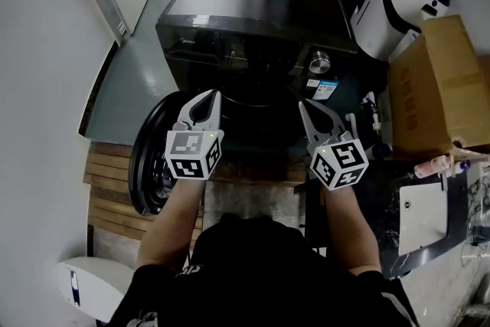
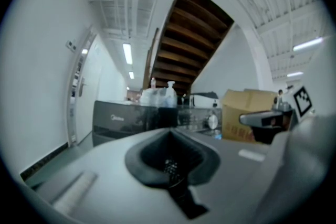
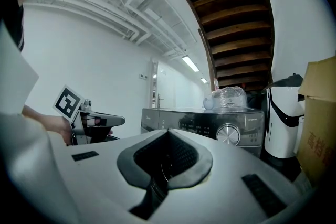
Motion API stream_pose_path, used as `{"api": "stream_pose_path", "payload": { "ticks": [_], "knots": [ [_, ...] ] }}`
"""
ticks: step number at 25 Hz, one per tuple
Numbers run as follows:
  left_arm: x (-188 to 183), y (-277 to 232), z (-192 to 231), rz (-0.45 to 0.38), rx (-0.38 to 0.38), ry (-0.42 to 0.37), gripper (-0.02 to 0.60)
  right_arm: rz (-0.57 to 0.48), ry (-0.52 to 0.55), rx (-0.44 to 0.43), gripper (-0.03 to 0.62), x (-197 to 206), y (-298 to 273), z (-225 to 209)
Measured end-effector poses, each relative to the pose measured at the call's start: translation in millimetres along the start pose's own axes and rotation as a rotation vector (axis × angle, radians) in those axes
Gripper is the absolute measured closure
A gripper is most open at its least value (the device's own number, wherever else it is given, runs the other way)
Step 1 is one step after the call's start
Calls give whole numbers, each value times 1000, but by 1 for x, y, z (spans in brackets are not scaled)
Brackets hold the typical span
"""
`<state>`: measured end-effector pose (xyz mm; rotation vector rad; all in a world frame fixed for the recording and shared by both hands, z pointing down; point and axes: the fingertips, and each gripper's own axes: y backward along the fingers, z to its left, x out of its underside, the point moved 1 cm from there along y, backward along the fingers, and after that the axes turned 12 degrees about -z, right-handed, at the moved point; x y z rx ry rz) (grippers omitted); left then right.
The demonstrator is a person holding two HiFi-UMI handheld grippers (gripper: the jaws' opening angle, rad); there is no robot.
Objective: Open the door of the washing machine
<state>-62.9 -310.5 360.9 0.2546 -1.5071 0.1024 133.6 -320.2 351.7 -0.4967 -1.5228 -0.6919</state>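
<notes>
The round washing machine door (image 1: 148, 165) stands open just left of the left gripper (image 1: 210, 96); it and the right gripper (image 1: 305, 104) are closed, empty.

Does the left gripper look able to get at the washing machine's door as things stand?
Probably yes: the door stands swung out just left of the left gripper, nothing between them. Its jaws are shut, so gripping the rim would need them opened.

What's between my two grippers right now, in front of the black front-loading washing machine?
Head view: no loose thing. Between the shut left gripper and the shut right gripper shows only the dark front of the black washing machine.
</notes>
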Motion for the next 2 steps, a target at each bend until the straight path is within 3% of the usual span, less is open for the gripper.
{"api": "stream_pose_path", "payload": {
  "ticks": [2],
  "knots": [
    [-2, 0, -1, -3, 3, -2, 574, -2, 1, -2, 603, -2, 0, 1]
  ]
}}
